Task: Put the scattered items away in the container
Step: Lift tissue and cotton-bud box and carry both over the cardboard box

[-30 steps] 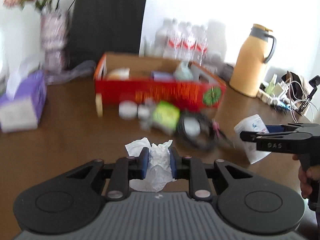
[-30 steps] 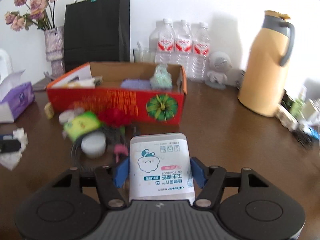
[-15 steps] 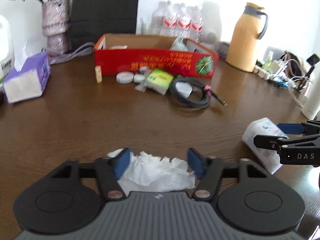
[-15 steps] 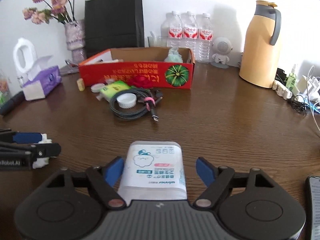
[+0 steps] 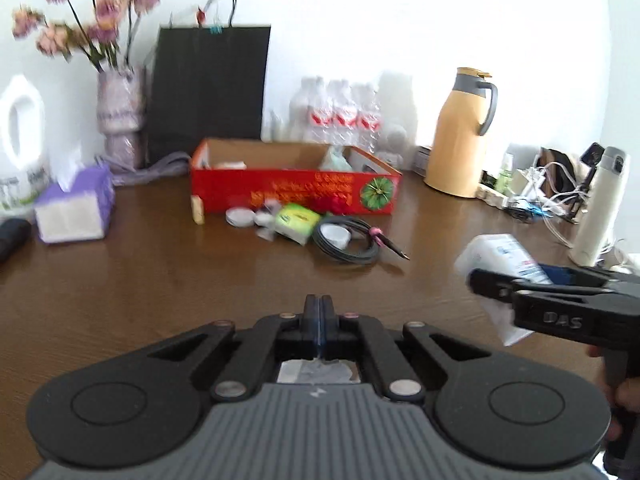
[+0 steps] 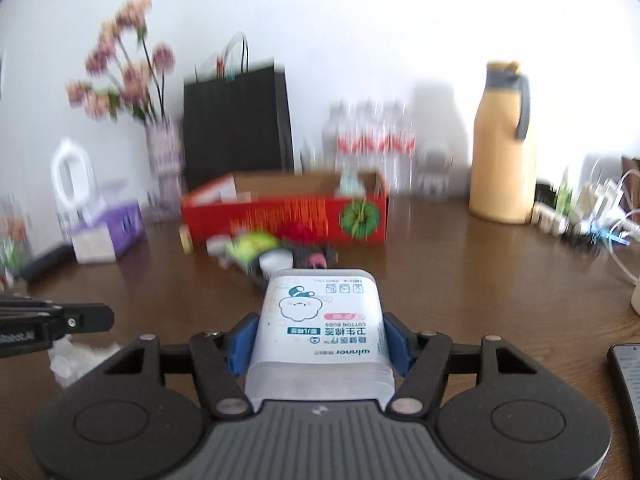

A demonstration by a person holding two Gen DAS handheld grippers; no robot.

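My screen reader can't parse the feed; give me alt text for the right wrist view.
The right gripper clamps a white box of cotton buds above a brown table. Beyond stands an open red cardboard box with small items scattered before it; the left gripper hangs over a crumpled tissue at the left edge.

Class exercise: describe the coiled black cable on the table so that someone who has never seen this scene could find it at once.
Start at the long red box in the middle of the brown table. A cluster of small items lies in front of it; the coiled black cable sits at that cluster's right end. It is the only dark ring there, looped around a small white round lid, with a pink band near its plug.
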